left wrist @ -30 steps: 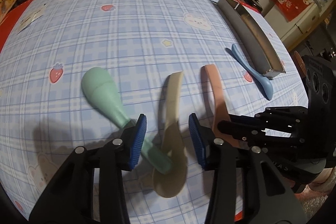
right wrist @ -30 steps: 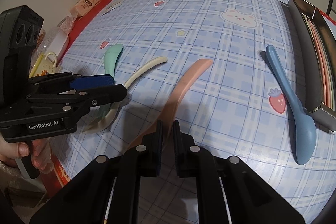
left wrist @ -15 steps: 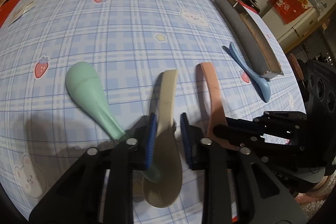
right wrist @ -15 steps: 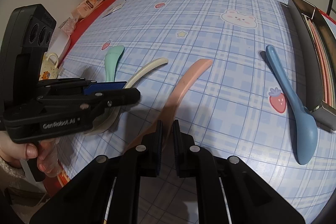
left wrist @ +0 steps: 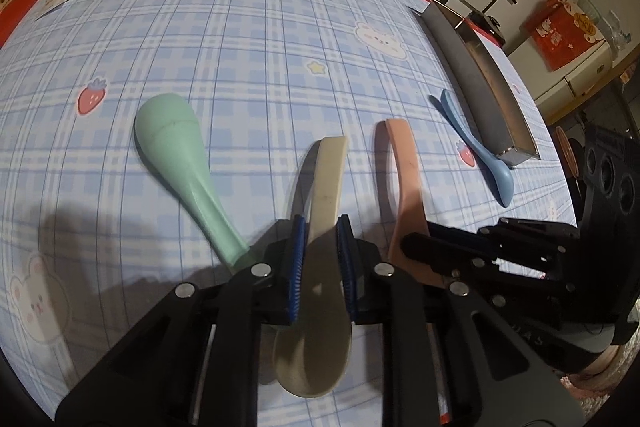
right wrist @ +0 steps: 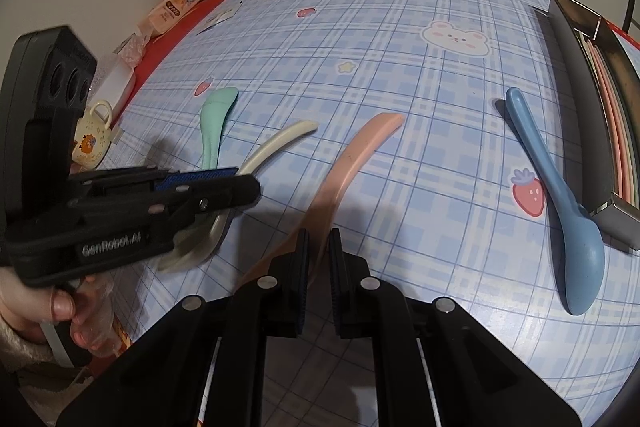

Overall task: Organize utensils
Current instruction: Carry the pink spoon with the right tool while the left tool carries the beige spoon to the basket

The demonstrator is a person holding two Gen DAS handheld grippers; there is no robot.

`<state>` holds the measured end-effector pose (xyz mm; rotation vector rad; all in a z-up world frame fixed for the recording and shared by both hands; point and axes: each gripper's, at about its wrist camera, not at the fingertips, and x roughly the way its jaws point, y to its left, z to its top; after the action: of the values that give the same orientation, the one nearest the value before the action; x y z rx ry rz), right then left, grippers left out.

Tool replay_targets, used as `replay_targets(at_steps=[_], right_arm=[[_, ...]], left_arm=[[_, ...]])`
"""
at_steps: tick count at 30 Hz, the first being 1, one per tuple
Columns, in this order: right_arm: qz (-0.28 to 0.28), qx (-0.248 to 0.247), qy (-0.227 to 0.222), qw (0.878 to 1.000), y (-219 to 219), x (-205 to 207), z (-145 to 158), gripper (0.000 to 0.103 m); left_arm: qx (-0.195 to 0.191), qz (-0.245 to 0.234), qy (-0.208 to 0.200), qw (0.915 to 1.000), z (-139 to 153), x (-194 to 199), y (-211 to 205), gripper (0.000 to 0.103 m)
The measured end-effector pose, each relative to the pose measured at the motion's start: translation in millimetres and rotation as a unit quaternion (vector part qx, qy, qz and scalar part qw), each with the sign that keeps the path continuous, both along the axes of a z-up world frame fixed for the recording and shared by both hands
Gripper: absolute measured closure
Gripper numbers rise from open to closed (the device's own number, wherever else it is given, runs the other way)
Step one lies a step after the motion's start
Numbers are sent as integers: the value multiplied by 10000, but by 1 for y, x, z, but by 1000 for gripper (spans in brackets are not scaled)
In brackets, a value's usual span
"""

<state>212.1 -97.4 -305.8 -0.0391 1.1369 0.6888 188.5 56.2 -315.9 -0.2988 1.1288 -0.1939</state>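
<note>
Spoons lie on checked cloth (left wrist: pixel 260 39). Left gripper (left wrist: pixel 322 259) clamps cream spoon (left wrist: pixel 324 187); right gripper (right wrist: pixel 318 267) clamps pink spoon (right wrist: pixel 352 155). Green spoon (left wrist: pixel 176 151) left, loose. Blue spoon (right wrist: pixel 556 187) right, touching metal tray (right wrist: pixel 580 107).

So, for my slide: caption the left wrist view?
Left gripper clamps the cream spoon beside the green spoon.

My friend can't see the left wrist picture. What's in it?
The left gripper pinches a cream spoon on a blue checked tablecloth. A green spoon, pink spoon, blue spoon and metal tray lie nearby.
</note>
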Motion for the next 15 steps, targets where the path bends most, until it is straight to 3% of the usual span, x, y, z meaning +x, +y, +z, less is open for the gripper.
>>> replay_targets(at_steps=[10,15], right_arm=[[95,-148,-180,9997,6,-6,1,93],[173,-232,-126,9995,5,-4,3,93]], left_arm=[[140,-73,-37,9999,0,-3,-6,83],[32,-3,49,10000,0,0,-3,83]])
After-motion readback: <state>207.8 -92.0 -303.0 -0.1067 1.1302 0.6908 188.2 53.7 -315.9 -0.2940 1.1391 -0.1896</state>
